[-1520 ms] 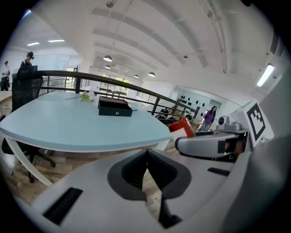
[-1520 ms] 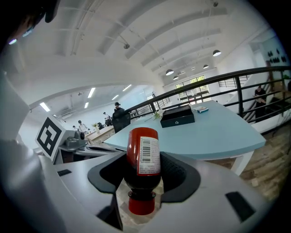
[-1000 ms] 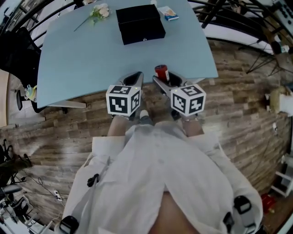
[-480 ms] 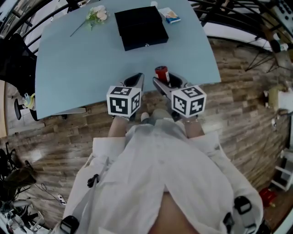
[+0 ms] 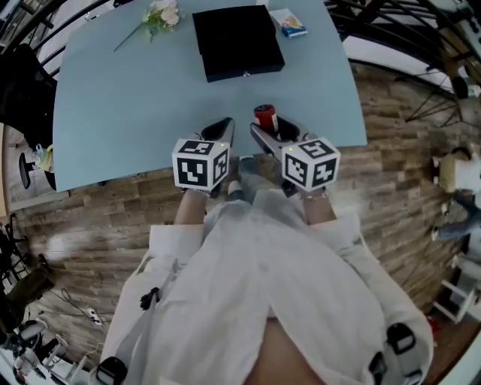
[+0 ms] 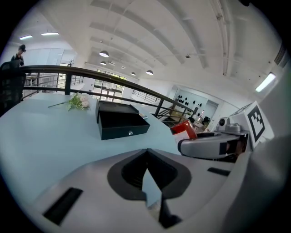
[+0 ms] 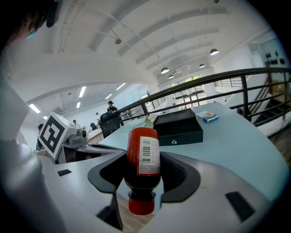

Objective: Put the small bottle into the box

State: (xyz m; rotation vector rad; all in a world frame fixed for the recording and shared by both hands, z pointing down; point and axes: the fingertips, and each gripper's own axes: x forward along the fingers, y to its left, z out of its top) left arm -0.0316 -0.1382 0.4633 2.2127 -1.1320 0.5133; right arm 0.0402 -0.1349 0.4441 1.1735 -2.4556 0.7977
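Note:
A small red bottle with a white barcode label sits between the jaws of my right gripper, which is shut on it. In the right gripper view the bottle hangs cap-down in that gripper. Beside it my left gripper is shut with nothing in it; its jaws meet in the left gripper view. Both hover over the near edge of the light blue table. The black box stands on the far side, lid tilted back, also visible ahead.
A flower sprig lies at the table's far left and a small printed packet at the far right of the box. A black chair stands left of the table. Wooden floor and a dark railing surround it.
The table and box have slid slightly right and up in the head view. Both grippers hold the same pose, the bottle still in the right one.

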